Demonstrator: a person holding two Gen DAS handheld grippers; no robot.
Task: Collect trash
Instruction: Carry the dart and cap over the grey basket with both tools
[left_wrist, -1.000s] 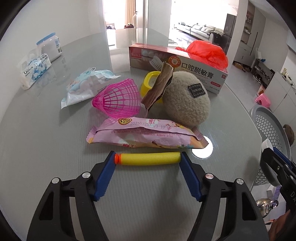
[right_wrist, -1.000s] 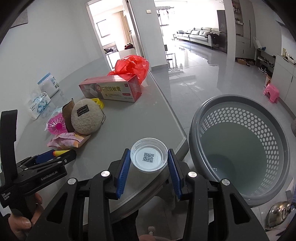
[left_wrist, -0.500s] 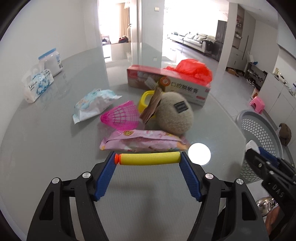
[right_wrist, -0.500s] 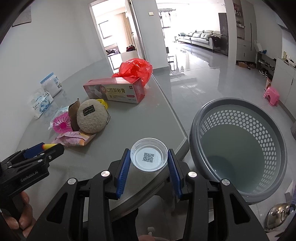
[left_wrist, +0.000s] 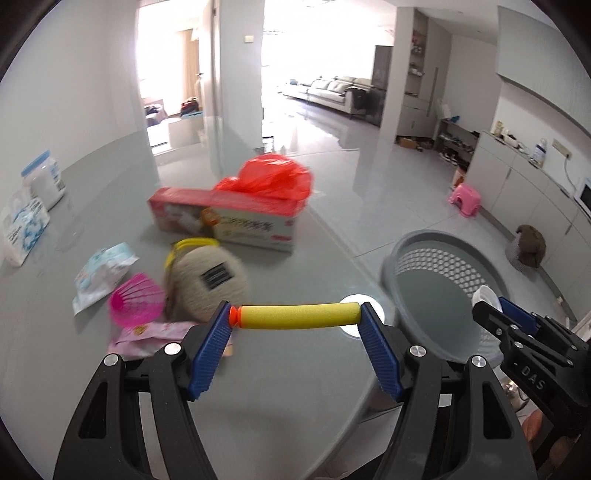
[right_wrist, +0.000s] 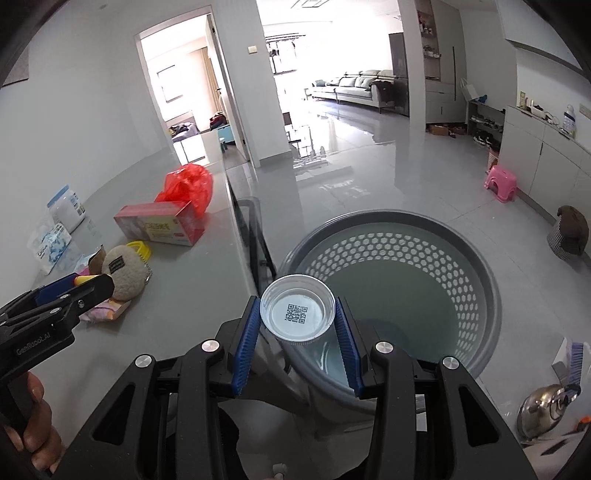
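My left gripper is shut on a yellow foam dart with an orange tip, held crosswise above the grey table. My right gripper is shut on a clear plastic cup with a QR code on its bottom, held over the near rim of the grey perforated basket. That basket stands on the floor just past the table's right edge. The right gripper also shows at the lower right of the left wrist view, and the left gripper at the lower left of the right wrist view.
On the table lie a pink snack wrapper, a pink mesh cone, a fuzzy beige pouch, a wipes pack, a red-and-white box and a red plastic bag. A pink stool stands on the floor.
Both grippers have lifted and swung right toward the basket, each keeping its load. The cup now hangs over the basket rim instead of the table edge.
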